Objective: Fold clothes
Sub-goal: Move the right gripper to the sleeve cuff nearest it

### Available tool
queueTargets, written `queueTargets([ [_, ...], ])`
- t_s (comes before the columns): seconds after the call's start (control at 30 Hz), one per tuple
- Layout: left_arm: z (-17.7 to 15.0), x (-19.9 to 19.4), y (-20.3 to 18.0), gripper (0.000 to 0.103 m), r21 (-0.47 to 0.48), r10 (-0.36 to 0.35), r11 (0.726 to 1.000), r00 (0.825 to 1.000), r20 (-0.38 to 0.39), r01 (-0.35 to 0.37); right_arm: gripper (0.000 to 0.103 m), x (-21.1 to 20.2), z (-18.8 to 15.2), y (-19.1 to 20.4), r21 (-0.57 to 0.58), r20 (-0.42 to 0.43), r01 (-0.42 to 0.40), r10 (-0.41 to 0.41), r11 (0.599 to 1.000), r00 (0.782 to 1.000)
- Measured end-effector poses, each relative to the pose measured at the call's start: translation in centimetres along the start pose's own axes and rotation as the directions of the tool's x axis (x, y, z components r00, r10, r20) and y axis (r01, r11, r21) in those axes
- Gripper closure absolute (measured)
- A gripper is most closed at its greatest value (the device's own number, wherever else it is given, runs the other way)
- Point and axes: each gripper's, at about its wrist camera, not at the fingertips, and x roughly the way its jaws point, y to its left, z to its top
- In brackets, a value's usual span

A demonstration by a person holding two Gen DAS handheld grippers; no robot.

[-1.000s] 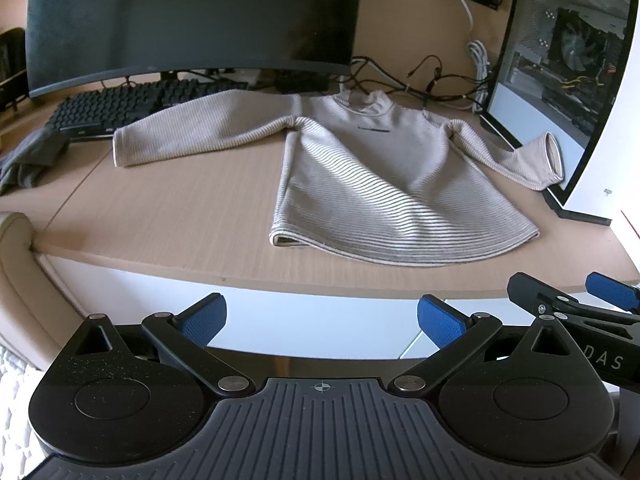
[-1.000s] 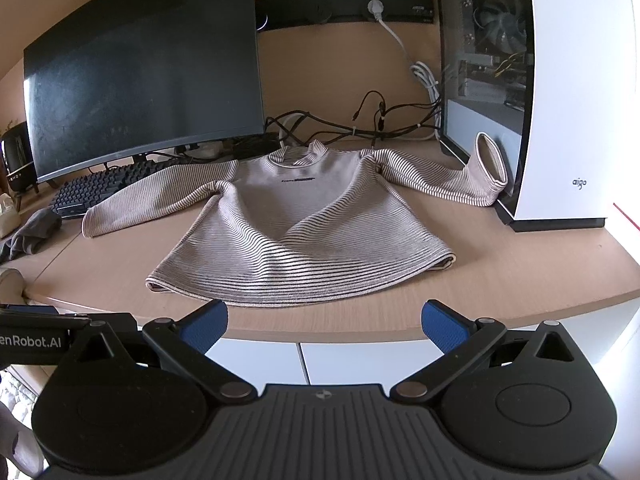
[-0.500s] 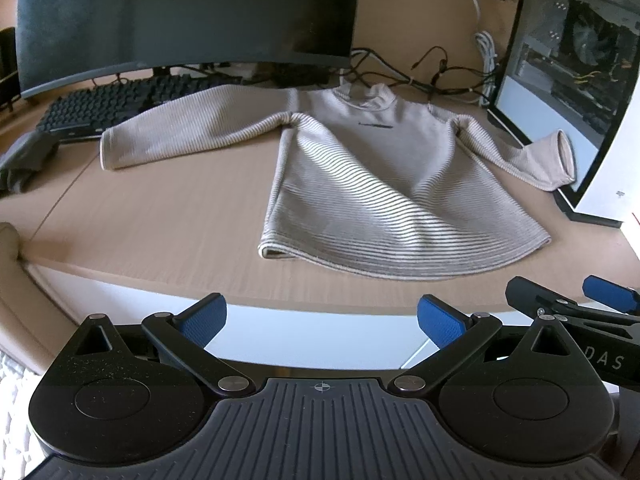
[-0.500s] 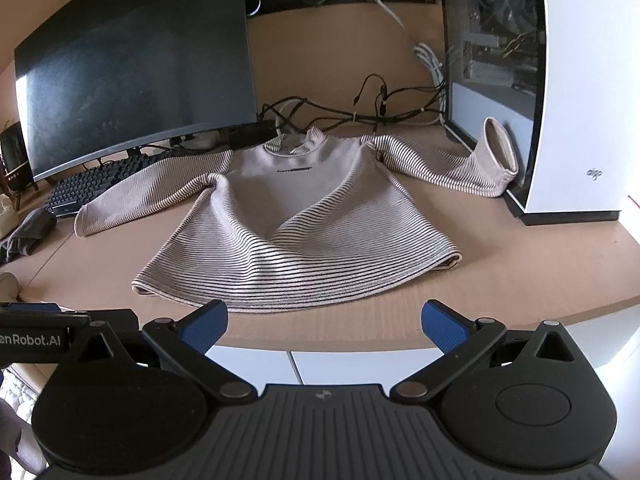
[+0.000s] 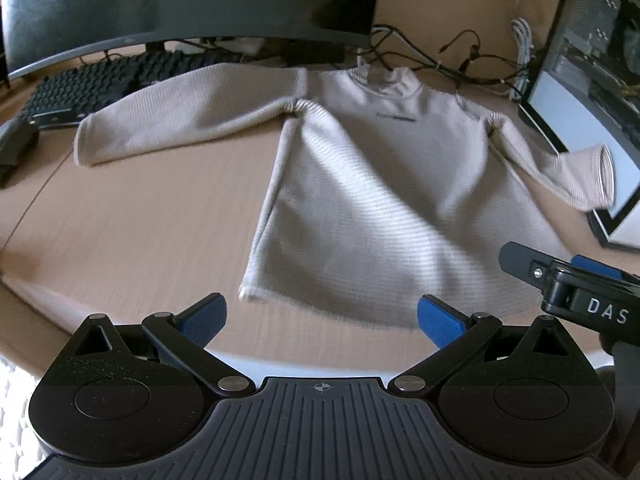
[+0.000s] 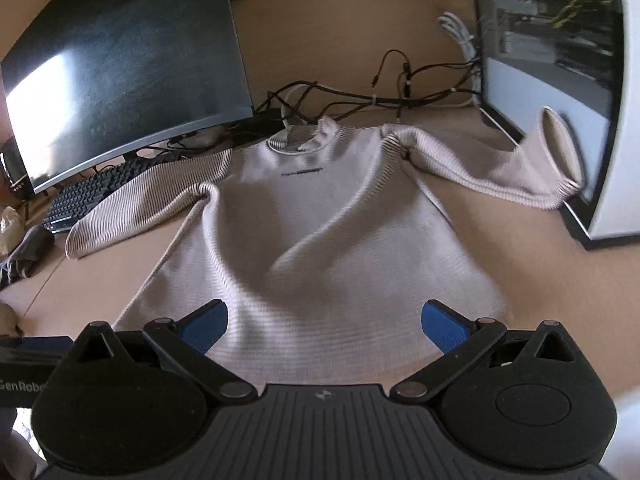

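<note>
A beige ribbed long-sleeve sweater (image 5: 372,184) lies flat and face up on the wooden desk (image 5: 140,232), collar at the back, sleeves spread. It also shows in the right wrist view (image 6: 320,232). Its right cuff (image 6: 556,164) stands up against the computer case. My left gripper (image 5: 320,318) is open and empty, just short of the hem's left corner (image 5: 250,294). My right gripper (image 6: 324,322) is open and empty above the hem's middle. The right gripper's tip also shows at the right edge of the left wrist view (image 5: 576,284).
A curved monitor (image 6: 120,68) and a black keyboard (image 5: 92,88) stand at the back left. A white computer case (image 6: 568,80) stands at the right, with cables (image 6: 384,92) behind the collar. A dark cloth (image 6: 28,254) lies at the far left.
Both grippers have moved forward over the desk toward the sweater's hem and tilted down. Both stayed open. The sweater has not moved.
</note>
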Motion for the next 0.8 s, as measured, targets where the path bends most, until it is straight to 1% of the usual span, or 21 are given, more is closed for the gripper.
queueTargets([
  [0.13,2.9,2.4,-1.5,0.000,-0.029,-0.042,0.999,0.999,0.003,0.042,0.000,2.8,2.1,-2.5,0.011,-0.004,-0.009,0.009,1.000,1.000],
  [0.23,5.0,4.6,-3.1,0.000,-0.051,-0.052,0.997,0.999,0.001,0.052,0.000,5.0,3.4,-4.6,0.011,-0.012,-0.008,0.008,1.000,1.000],
  [0.37,7.6,7.7,-4.4,0.000,-0.062,-0.061,0.996,0.998,-0.028,0.059,0.000,7.4,4.9,-6.0,0.011,-0.044,-0.017,0.017,1.000,0.999],
  [0.47,9.1,9.6,-5.0,0.000,-0.065,-0.087,0.994,0.994,-0.060,0.084,0.000,9.1,5.9,-7.2,0.018,-0.061,-0.022,0.023,1.000,0.998],
  [0.53,9.7,11.1,-5.2,0.000,-0.093,-0.116,0.990,0.988,-0.097,0.108,0.000,10.2,6.6,-7.6,0.015,-0.076,-0.035,0.036,0.999,0.996],
  [0.6,10.0,12.6,-5.0,0.000,-0.134,-0.136,0.984,0.981,-0.140,0.118,0.000,11.2,7.4,-7.6,-0.021,-0.092,-0.055,0.053,0.998,0.994],
  [0.63,10.1,13.0,-5.0,0.000,-0.142,-0.138,0.983,0.979,-0.150,0.116,0.000,11.7,7.6,-7.5,-0.045,-0.096,-0.067,0.063,0.997,0.993],
  [0.7,10.3,13.4,-5.2,0.000,-0.125,-0.126,0.986,0.981,-0.146,0.108,0.000,12.8,8.0,-7.5,-0.064,-0.103,-0.096,0.089,0.993,0.991],
  [0.77,10.6,13.6,-5.3,0.000,-0.115,-0.123,0.988,0.981,-0.150,0.106,0.000,14.0,8.3,-7.9,-0.020,-0.129,-0.112,0.108,0.994,0.986],
  [0.8,10.7,13.6,-5.3,0.000,-0.108,-0.125,0.988,0.980,-0.154,0.109,0.000,14.4,8.4,-8.2,0.003,-0.126,-0.105,0.104,0.994,0.987],
])
